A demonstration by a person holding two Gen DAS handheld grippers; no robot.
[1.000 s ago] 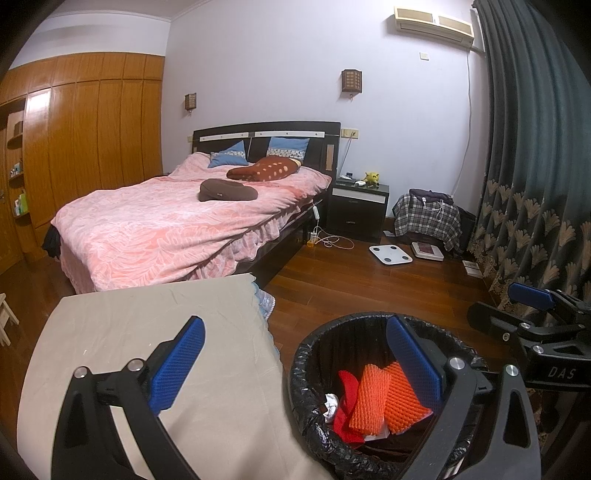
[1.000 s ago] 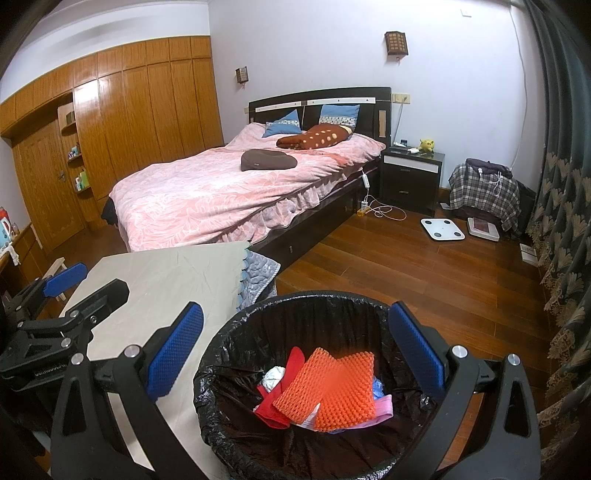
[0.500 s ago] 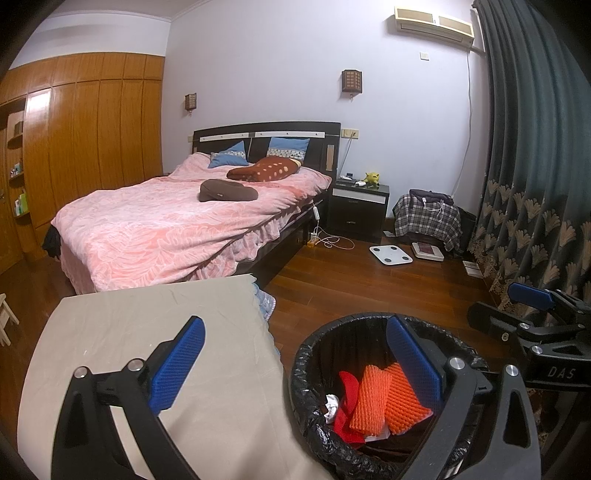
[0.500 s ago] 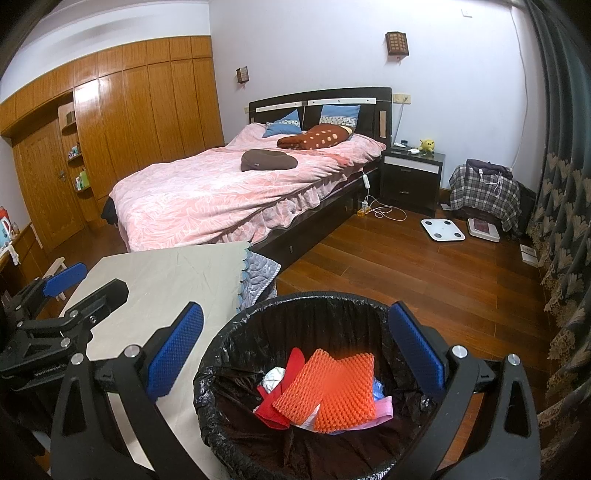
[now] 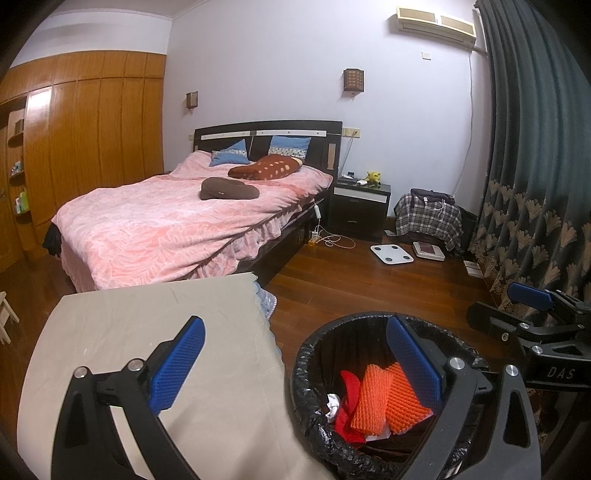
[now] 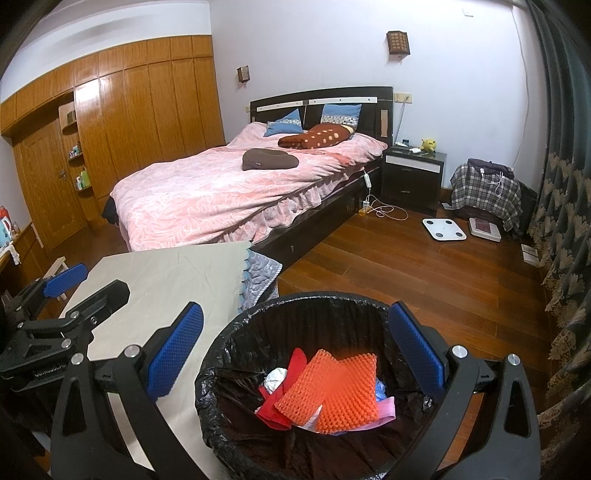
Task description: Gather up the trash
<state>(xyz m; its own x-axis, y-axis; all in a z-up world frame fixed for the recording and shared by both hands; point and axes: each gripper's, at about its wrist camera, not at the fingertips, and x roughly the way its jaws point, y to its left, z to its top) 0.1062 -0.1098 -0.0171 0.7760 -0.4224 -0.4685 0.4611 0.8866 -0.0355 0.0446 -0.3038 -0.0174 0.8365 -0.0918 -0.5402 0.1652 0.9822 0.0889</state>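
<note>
Both grippers hang spread wide with nothing between their blue pads: the left gripper [image 5: 291, 365] straddles the edge where the cloth-covered surface [image 5: 147, 332] meets the trash bin [image 5: 306, 406], and the right gripper [image 6: 295, 354] sits directly over the bin's mouth, touching nothing.

From the right wrist view the whole rim of the trash bin [image 6: 236, 332] shows, black liner and all, with the trash lying in the bottom: two orange foam nets [image 6: 332, 398], a red scrap [image 6: 273, 410], a crumpled white wad [image 6: 275, 378], and a pink strip [image 6: 384, 406] (that last hidden from the other camera by the finger). This view also catches the left gripper [image 6: 66, 284] at the far left over the surface. The left wrist view shows only part of the bin's inside, with the orange foam nets [image 5: 384, 398] beside the red scrap [image 5: 349, 384], but it takes in the right gripper [image 5: 532, 299] out at the right edge in front of the curtain [image 5: 535, 147], and the air conditioner [image 5: 436, 22] high on the wall.

Compared with a second ago, nothing has shifted: both grippers, the bin and its contents sit where they were.
</note>
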